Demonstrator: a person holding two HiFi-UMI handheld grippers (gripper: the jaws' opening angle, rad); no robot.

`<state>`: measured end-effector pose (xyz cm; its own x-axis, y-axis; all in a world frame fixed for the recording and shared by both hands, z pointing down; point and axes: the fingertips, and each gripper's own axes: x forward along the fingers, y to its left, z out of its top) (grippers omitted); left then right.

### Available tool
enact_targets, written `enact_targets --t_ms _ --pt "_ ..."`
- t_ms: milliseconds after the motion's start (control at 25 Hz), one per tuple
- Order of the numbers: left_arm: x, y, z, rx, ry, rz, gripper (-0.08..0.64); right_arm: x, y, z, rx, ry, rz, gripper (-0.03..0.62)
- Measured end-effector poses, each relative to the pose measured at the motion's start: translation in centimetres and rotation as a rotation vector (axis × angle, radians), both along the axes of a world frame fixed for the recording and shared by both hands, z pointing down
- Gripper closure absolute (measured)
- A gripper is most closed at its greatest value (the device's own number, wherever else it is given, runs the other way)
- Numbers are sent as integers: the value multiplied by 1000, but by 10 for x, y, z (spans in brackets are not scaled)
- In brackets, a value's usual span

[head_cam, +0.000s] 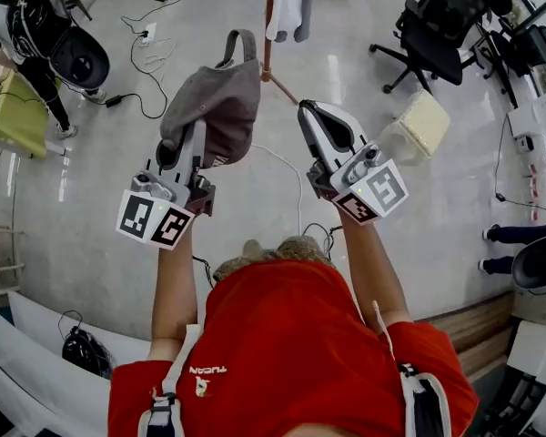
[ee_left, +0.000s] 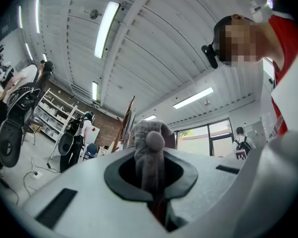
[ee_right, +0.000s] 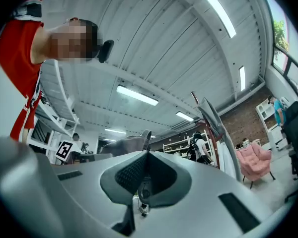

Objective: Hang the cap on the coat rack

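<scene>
The rack (head_cam: 268,25) stands ahead of you, and in the head view its pole rises between your two grippers. The cap (head_cam: 217,98) sits just to the left of that line. The move therefore runs forward and a little to the right, and the left gripper (head_cam: 189,153) is the one to carry it.

The left gripper's fingers (ee_left: 89,192) are closed tight on a fold of the grey cloth, which fills the gap between them in the left gripper view. The cap hangs crown-out above the tips. Its back strap (head_cam: 241,45) stands up as a loop on the far side, the side facing the rack (a handy thing to catch on a peg). The cap's long axis runs away from you, roughly along the gripper.

The right gripper (head_cam: 311,115) is raised beside the cap but apart from it. Its fingers (ee_right: 198,202) are pressed together with nothing between them, so it is free to steady the brim if needed.

Light garments (head_cam: 287,3) already hang on the rack. No free peg shows in the head view, so I judge you will have to look up to find one before reaching.
</scene>
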<state>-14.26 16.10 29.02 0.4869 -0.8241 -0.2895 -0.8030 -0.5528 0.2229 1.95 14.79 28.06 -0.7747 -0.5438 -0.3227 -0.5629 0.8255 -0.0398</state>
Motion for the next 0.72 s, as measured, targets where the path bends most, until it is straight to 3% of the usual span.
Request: enact_targets --t_ms 360,720 --pt "-41 -74 20 -37 -21 -9 538 -30 -46 16 -12 33 5 569" --pt "-38 -225 29 -68 -88 -45 538 -13 -193 19 10 -5 5 569"
